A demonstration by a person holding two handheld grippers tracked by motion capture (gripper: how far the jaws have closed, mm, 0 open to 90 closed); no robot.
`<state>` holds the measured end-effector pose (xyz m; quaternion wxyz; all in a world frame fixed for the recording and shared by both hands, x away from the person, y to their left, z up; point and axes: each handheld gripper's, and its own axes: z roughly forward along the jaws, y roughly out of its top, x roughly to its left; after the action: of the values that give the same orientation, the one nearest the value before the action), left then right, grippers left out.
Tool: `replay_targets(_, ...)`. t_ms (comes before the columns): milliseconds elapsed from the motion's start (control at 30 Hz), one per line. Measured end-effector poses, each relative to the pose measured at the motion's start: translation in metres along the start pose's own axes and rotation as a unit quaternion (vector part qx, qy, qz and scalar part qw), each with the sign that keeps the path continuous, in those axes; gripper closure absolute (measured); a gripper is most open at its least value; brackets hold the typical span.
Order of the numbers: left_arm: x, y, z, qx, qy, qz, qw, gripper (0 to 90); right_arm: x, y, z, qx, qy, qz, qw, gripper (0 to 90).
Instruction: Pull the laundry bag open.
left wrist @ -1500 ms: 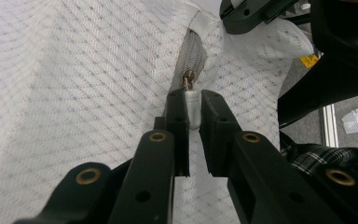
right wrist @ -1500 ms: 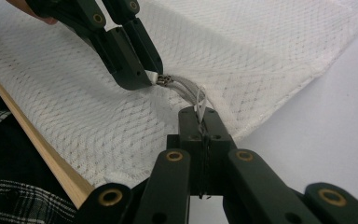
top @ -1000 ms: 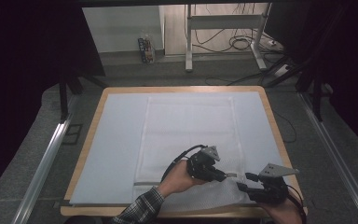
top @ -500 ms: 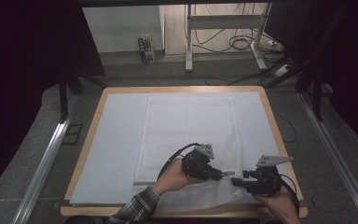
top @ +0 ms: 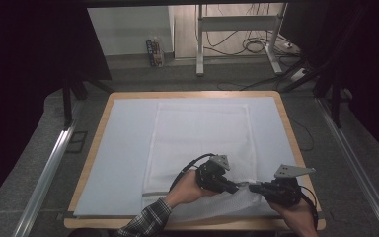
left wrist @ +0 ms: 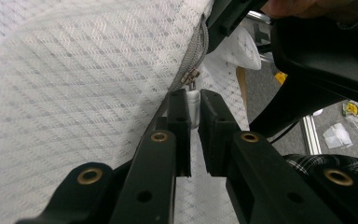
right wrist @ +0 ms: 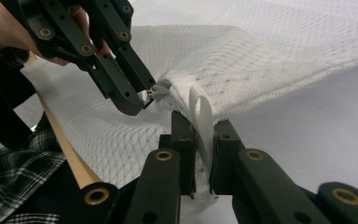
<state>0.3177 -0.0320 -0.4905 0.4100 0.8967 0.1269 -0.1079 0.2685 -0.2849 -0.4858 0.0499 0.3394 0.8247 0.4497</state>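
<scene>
— What has my left tool [left wrist: 193,109] got?
— It pinches the zipper pull [left wrist: 193,100] of the mesh bag [top: 197,138].
— My right tool [right wrist: 204,133]?
— Its jaws have just been closing and now clamp the bag's white loop [right wrist: 204,116], lower right in the high view, bag on the table [top: 103,113].

- A wooden-edged surface [top: 107,112] covered by a pale blue mat [top: 123,148].
- Grey carpeted floor [top: 44,123] around it.
- Metal rails [top: 49,173] run along both sides.
- Cables [top: 256,45] lie on the floor beyond, near white frame legs [top: 199,44].
</scene>
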Motion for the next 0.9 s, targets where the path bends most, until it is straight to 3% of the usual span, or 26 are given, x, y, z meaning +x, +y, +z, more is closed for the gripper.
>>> replay_targets(100, 0.001, 0.001, 0.001, 0.006, -0.004, -0.007, 0.9999, 84.4, 0.001, 0.000, 0.000, 0.001, -0.006, -0.005, 1.0000, 82.3)
replay_targets(300, 0.002, 0.001, -0.002, 0.010, 0.008, -0.016, 0.9998, 87.0, 0.003, 0.000, 0.000, 0.002, -0.013, -0.008, 0.9999, 83.1)
replay_targets(533, 0.001, 0.000, -0.003, 0.029, 0.032, -0.004, 0.9991, 87.4, 0.004, -0.001, -0.001, 0.005, -0.016, -0.003, 0.9999, 84.0)
replay_targets(700, 0.003, -0.005, -0.010, 0.023, 0.032, -0.009, 0.9992, 87.3, -0.001, -0.003, -0.006, -0.003, -0.015, 0.011, 0.9998, 84.0)
replay_targets(900, 0.002, -0.008, -0.012, 0.020, 0.035, -0.007, 0.9992, 87.3, 0.003, -0.003, -0.004, 0.003, -0.021, -0.004, 0.9998, 83.9)
